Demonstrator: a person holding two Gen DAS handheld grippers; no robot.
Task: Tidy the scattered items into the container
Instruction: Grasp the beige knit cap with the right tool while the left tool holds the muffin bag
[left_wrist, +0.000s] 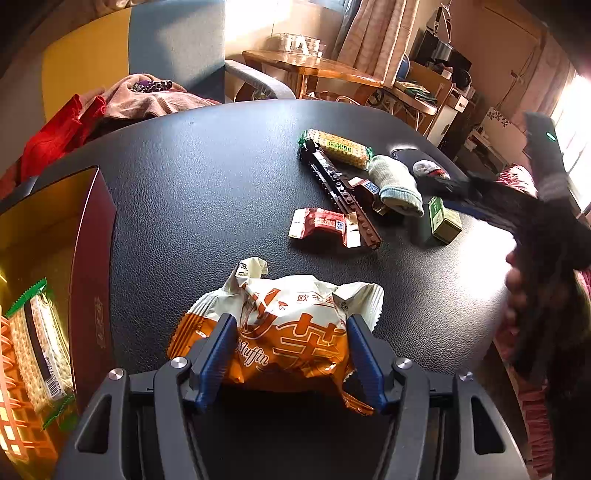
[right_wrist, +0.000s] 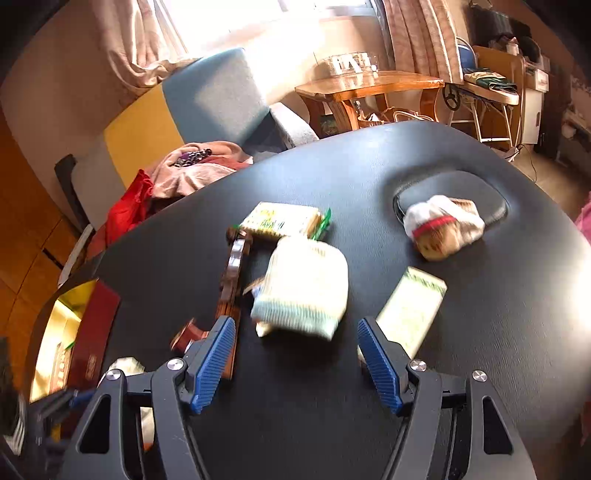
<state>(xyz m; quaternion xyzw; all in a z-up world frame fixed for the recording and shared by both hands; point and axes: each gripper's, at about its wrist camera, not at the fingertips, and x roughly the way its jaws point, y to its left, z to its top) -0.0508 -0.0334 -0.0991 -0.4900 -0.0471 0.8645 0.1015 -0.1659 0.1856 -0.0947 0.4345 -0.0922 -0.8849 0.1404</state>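
At the left edge of the left wrist view, the box (left_wrist: 92, 266) holds a cracker pack (left_wrist: 38, 350) and an orange basket (left_wrist: 11, 398). The left gripper (left_wrist: 291, 350) is clenched on the muffin bag (left_wrist: 280, 325), low in the frame, right of the box. The right gripper (right_wrist: 295, 354) is spread wide, empty, a sock (right_wrist: 306, 288) just beyond its tips on the table (right_wrist: 480, 332).

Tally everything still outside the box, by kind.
Wrapped snacks: 4 (muffin packet, red packet, cracker pack, small packet)
Socks: 2 (light sock, rolled sock)
Green carton: 1
Brick strip: 1
Total: 8
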